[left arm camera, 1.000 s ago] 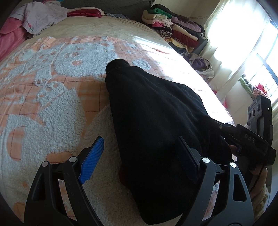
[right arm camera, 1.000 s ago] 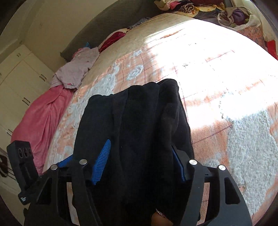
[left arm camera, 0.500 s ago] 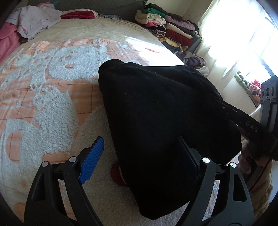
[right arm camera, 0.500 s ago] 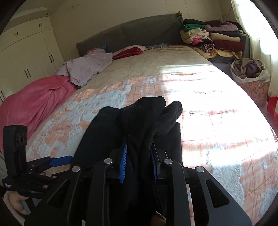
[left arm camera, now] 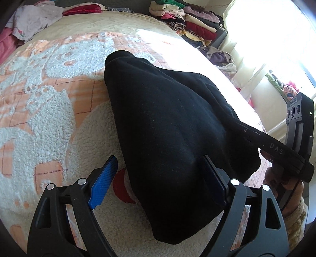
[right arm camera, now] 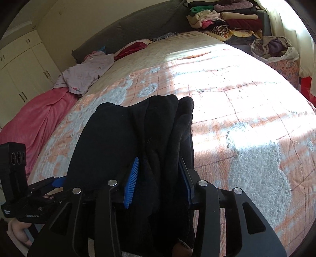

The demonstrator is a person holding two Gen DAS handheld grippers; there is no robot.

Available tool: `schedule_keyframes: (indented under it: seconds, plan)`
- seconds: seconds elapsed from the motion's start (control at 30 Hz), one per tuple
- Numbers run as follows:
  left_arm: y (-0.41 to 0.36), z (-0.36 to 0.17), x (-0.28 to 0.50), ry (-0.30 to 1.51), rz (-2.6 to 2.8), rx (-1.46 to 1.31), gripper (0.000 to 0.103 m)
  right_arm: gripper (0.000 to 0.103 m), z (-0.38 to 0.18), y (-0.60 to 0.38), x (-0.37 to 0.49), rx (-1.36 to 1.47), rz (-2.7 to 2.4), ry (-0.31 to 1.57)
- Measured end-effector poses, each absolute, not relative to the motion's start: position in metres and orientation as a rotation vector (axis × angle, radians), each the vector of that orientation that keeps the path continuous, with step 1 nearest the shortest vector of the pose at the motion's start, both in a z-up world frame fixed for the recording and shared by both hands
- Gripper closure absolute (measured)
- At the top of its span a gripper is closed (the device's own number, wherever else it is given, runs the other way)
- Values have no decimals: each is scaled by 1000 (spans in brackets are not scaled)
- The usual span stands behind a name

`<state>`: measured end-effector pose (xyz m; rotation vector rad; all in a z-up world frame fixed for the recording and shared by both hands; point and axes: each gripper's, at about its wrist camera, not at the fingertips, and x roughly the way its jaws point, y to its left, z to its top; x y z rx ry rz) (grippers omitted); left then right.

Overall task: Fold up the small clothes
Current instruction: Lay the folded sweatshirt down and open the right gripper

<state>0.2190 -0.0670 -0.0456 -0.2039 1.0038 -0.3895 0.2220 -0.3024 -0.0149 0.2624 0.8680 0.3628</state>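
Observation:
A black fleece garment [left arm camera: 167, 126] lies bunched on the orange and white blanket [left arm camera: 49, 83]. My left gripper [left arm camera: 158, 181] is wide open, its blue finger [left arm camera: 102, 183] on the blanket and the other under the cloth's edge. My right gripper [right arm camera: 158, 176] has its jaws pressed on a thick fold of the black garment [right arm camera: 154, 128], which rises between the blue pads [right arm camera: 131, 183]. The right gripper also shows in the left wrist view [left arm camera: 276, 150] at the garment's right side. The left gripper shows at the far left of the right wrist view [right arm camera: 29, 197].
Stacked folded clothes [right arm camera: 223, 17] and a bag of laundry [right arm camera: 274, 49] stand past the bed's far right corner. A lilac garment [right arm camera: 85, 73] and a pink cover [right arm camera: 33, 118] lie on the bed's left. A bright window [left arm camera: 276, 39] is at the right.
My right gripper closed on the black garment from wide open, then its jaws spread a little while still gripping. The garment's right side lifted. My left gripper stayed open.

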Motion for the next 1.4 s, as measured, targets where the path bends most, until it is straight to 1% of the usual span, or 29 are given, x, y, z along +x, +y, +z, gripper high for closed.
schedule_keyframes:
  seconds: [0.13,0.2,0.7,0.77,0.83,0.9,0.93,1.0,1.07,1.17,1.2,1.27,1.3,1.37,1.4]
  plan:
    - [-70,-44,216,1004,-392,-188,25,58,-15,-309,207,291,383,877]
    - [-71,-44,215,1004,-391,-187,25,57,-15,-311,201,306,389,882]
    - [-73,-41,209,1019,-406,-188,25,57,-18,-308,191,351,383,883]
    - [-73,-41,208,1024,-411,-187,25,59,-18,-305,191,342,385,883]
    - [-74,-41,208,1028,-414,-188,25,68,-18,-301,191,322,392,884]
    - [-74,-41,208,1033,-417,-190,25,75,-15,-296,190,282,391,874]
    - [-73,-41,208,1033,-420,-197,26,76,-14,-294,189,267,389,869]
    - [-72,-39,207,1034,-408,-188,39,80,-8,-292,188,236,381,860]
    - [-71,-35,205,1031,-414,-181,42,81,0,-297,185,246,382,833]
    - [-69,-30,204,1018,-434,-207,42,81,7,-307,183,242,364,816]
    - [-70,-29,204,1018,-438,-203,42,81,4,-307,184,230,348,822]
    - [-77,-31,204,1029,-424,-163,42,75,-14,-306,189,218,321,879]
    - [-80,-35,204,1042,-414,-136,41,66,-23,-305,190,203,288,901]
    - [-83,-43,206,1068,-418,-134,39,64,-29,-305,188,211,271,887]
    - [-83,-46,207,1076,-418,-139,39,62,-27,-304,186,209,257,878]
